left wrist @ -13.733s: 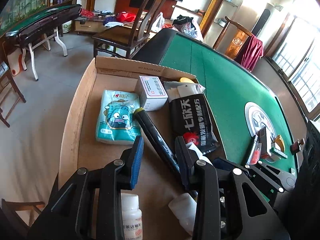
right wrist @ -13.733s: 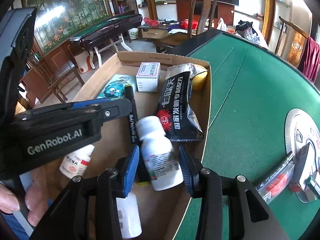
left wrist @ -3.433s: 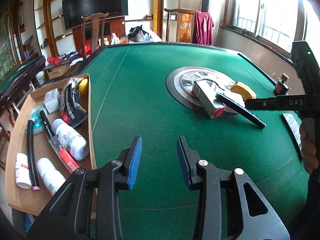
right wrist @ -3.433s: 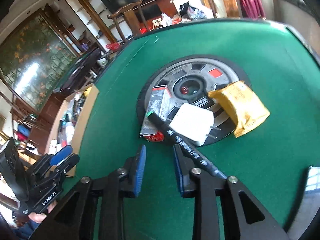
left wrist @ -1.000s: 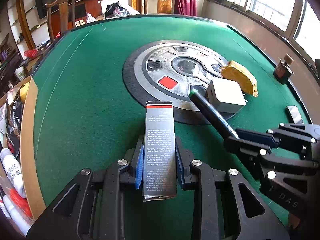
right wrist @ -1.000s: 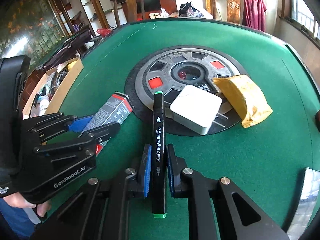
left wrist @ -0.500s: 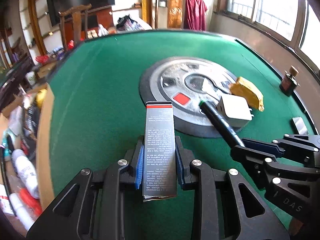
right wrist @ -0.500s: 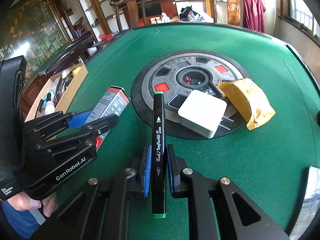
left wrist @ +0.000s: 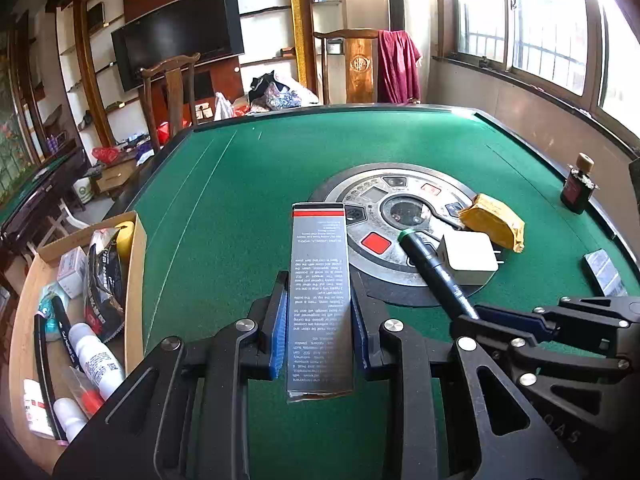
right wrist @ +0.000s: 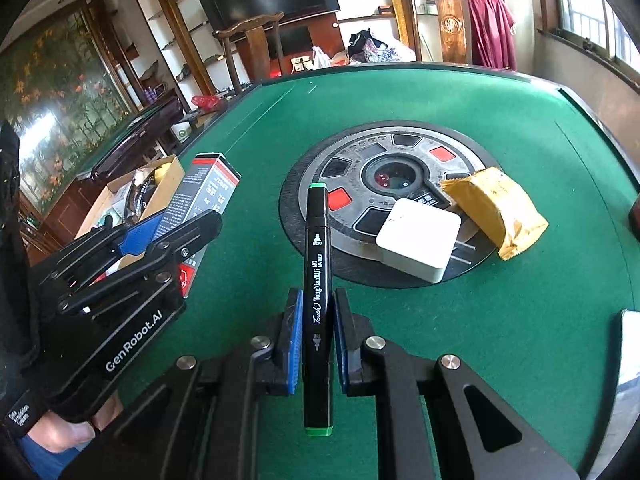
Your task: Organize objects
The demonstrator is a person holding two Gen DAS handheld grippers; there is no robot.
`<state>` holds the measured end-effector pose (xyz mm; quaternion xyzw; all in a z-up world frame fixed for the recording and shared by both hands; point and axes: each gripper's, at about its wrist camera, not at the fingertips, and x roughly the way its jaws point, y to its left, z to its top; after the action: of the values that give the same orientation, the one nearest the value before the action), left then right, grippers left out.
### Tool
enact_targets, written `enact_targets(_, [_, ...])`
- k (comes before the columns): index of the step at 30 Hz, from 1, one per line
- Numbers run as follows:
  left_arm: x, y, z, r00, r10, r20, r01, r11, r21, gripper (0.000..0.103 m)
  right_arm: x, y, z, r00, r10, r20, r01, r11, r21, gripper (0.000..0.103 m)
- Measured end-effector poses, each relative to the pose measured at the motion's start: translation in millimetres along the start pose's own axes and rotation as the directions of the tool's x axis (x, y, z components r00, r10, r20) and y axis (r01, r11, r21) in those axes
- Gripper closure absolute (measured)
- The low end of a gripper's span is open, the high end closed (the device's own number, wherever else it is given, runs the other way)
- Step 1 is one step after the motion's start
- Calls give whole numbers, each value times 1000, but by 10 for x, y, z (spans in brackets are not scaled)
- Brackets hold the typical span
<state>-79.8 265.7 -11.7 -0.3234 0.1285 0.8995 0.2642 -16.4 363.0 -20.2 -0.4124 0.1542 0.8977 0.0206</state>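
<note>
My left gripper (left wrist: 319,312) is shut on a long grey carton with a red stripe (left wrist: 320,272), held above the green table. The carton also shows in the right wrist view (right wrist: 208,196). My right gripper (right wrist: 317,336) is shut on a black marker with green ends (right wrist: 317,264), held above the felt; the marker shows in the left wrist view (left wrist: 436,272). A cardboard box (left wrist: 134,264) at the table's left edge holds bottles, packets and pens. A white charger (right wrist: 418,238) and a yellow packet (right wrist: 496,204) lie on the round centre panel (right wrist: 376,148).
A small dark bottle (left wrist: 578,188) stands at the table's right rim. A flat dark packet (left wrist: 604,268) lies near the right edge. Wooden chairs (left wrist: 172,84) stand behind the table. The left gripper body (right wrist: 104,280) sits close to the left of the marker.
Both grippers have lifted and tilted up with the carton and the marker still held; the cardboard box has come further into the left wrist view.
</note>
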Motion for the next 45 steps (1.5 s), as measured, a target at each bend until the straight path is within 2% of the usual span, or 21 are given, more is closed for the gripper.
enact_targets(18, [-221, 35, -56, 997, 35, 73, -35, 999, 3, 76, -49, 145, -60, 999, 35, 35, -36, 998, 43, 90])
enact_targets(31, [-547, 290, -230, 990, 77, 117, -73, 997, -34, 76, -85, 472, -88, 997, 63, 34, -63, 998, -1, 90])
enact_targets(39, [-832, 666, -264, 990, 36, 137, -19, 992, -123, 76, -106, 914, -67, 996, 83, 28, -80, 994, -79, 90])
enact_targets(45, [-1065, 1153, -304, 987, 58, 150, -24, 975, -221, 76, -18, 1377, -5, 992, 129, 2, -127, 981, -148, 90])
